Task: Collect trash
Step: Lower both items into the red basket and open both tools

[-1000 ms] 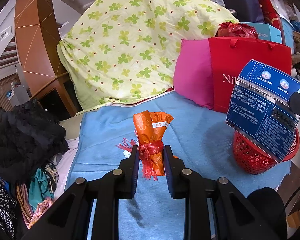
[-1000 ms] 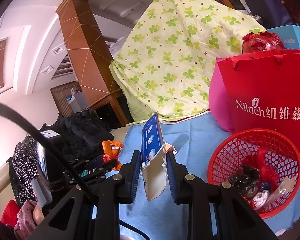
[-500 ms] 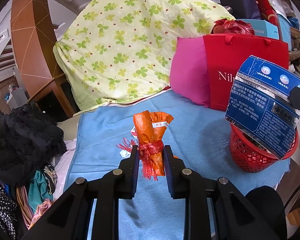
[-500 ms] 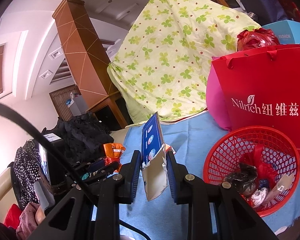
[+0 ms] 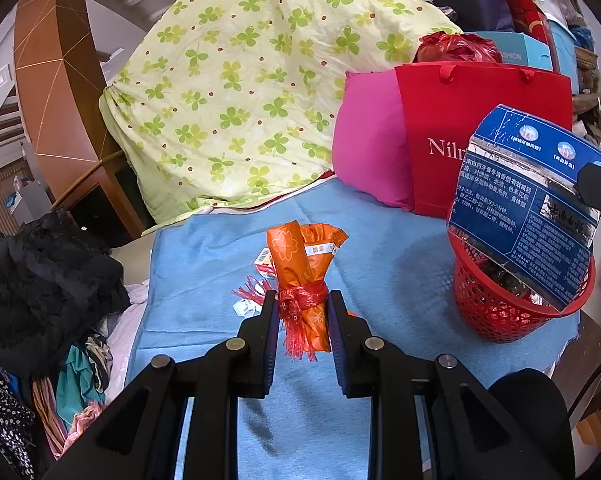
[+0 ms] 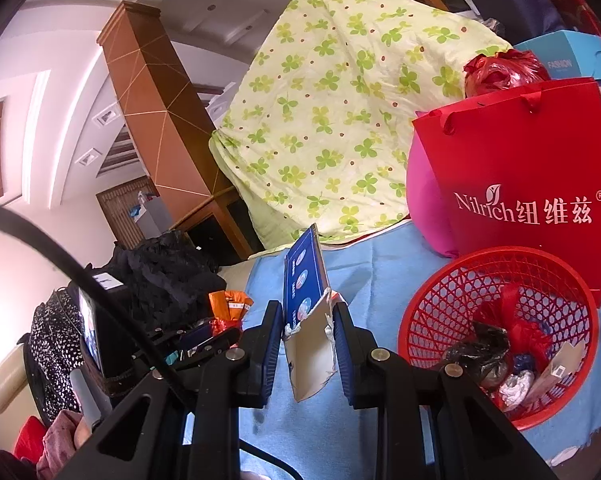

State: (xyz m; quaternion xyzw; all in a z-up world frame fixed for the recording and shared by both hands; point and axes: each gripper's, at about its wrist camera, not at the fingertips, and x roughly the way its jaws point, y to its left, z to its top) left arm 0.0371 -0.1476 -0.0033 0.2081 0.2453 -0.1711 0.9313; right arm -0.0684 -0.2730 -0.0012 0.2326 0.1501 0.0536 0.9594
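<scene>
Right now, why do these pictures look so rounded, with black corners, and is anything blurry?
Left wrist view: a fisheye lens bends the wooden pillar and leaves black corners; the orange wrapper in the left tool is sharp. Right wrist view: same bending; daylight washes out the far left wall, and the red basket stays clear.

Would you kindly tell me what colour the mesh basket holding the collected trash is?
The mesh basket is red, seen best in the right wrist view.

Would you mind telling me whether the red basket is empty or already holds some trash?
It holds some trash. The right wrist view looks into the basket and shows crumpled wrappers across its bottom, well below the rim.
</scene>
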